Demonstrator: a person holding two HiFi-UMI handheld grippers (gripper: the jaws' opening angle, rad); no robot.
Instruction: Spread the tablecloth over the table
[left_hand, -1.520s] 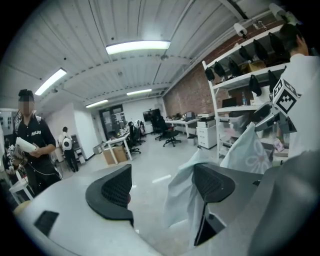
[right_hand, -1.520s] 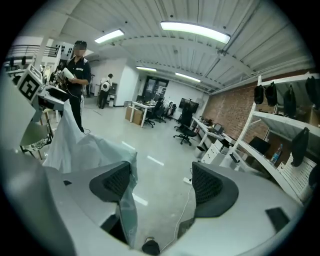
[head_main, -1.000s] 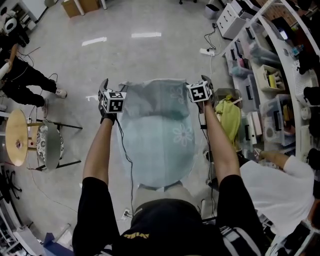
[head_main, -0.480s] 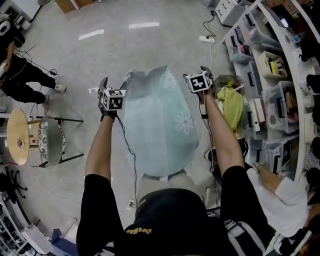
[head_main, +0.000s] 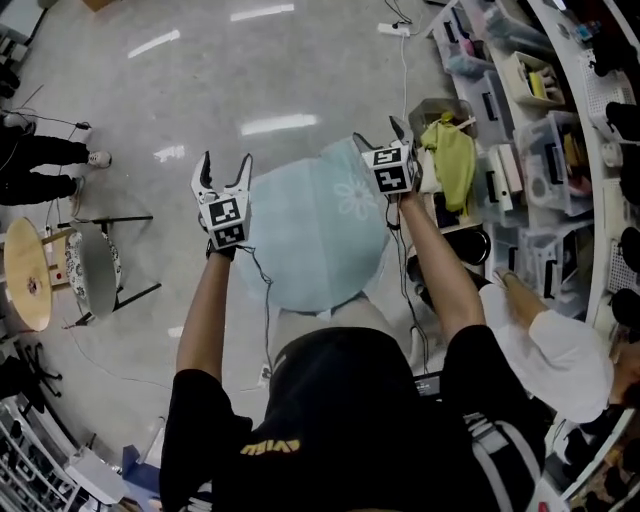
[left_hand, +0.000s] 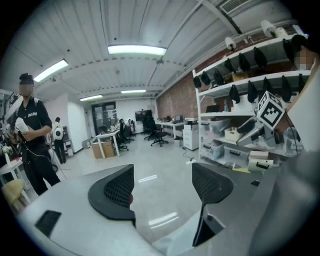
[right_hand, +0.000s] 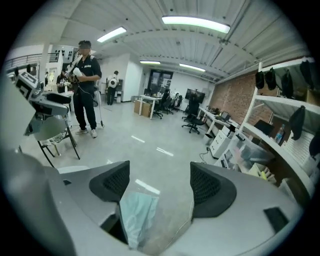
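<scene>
Head view shows the pale blue tablecloth (head_main: 310, 235) draped round between both claws. The right claw (head_main: 375, 135), spread, is over its far right edge. The left claw (head_main: 226, 162), spread, has just been closing slightly on nothing and stands just beside its left edge.

The tablecloth (head_main: 310, 230) hides the table completely; I can't see any of it. There's a pale shape (head_main: 330, 325) at its near edge, and I can't tell what that is. At far left a bystander (head_main: 40, 160) is cut off by the frame.
</scene>
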